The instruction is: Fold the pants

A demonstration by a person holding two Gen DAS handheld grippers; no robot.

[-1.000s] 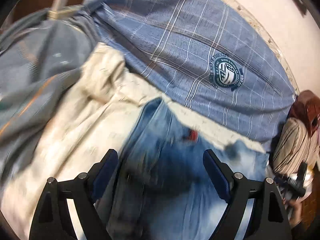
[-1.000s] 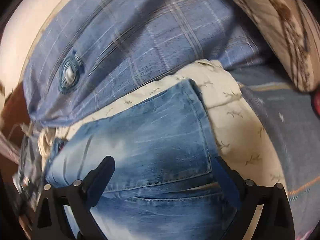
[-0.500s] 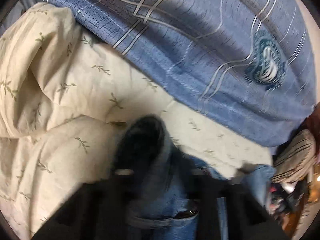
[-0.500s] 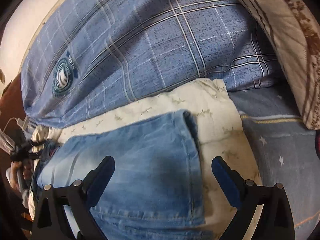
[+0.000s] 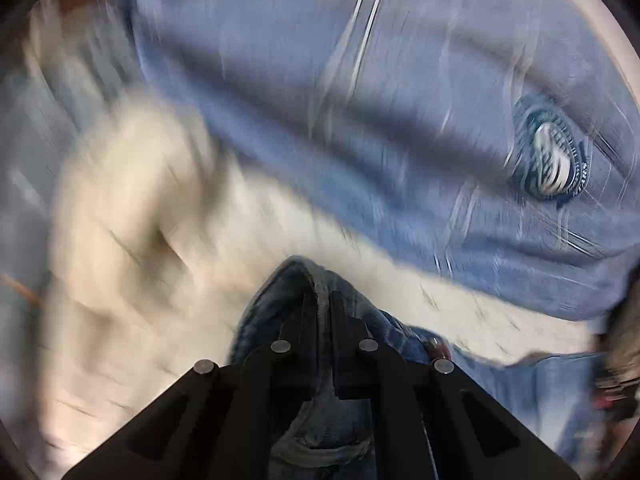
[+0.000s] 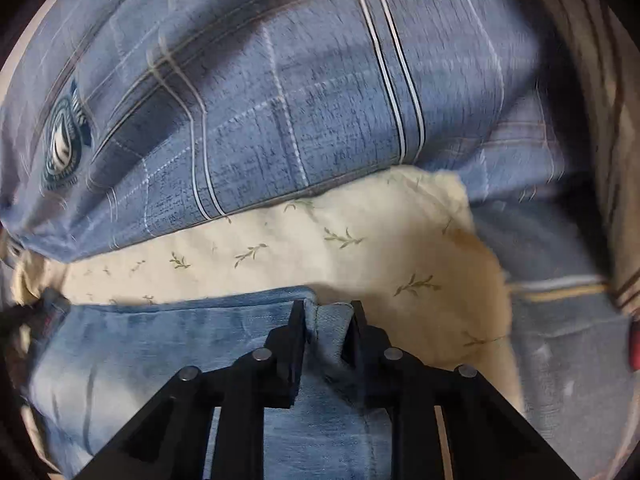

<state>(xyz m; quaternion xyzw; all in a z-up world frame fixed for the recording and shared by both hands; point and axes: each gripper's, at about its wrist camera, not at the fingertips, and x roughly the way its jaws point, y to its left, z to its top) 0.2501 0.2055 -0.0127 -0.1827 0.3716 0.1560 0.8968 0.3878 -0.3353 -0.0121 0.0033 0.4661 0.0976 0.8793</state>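
Note:
Light blue jeans (image 6: 160, 340) lie flat on a cream sheet with a leaf print (image 6: 320, 248). In the right wrist view my right gripper (image 6: 328, 312) sits at the jeans' far edge. Its jaws are closing, and a bunched fold of denim stands pinched between the two pads. In the blurred left wrist view my left gripper (image 5: 323, 300) is shut on a raised peak of the jeans (image 5: 272, 304). The rest of the denim trails off to the lower right. Fabric under both grippers is hidden.
A large blue plaid pillow (image 6: 280, 100) with a round badge (image 5: 554, 164) lies just beyond the jeans. A striped quilt (image 6: 600, 120) and a grey-blue blanket (image 6: 560, 340) are at the right. The cream sheet (image 5: 140, 200) bulges up at the left.
Both grippers moved forward to the jeans' far edge. The left one closed on a fold of denim first. The right one stayed open until just now, then closed on the edge.

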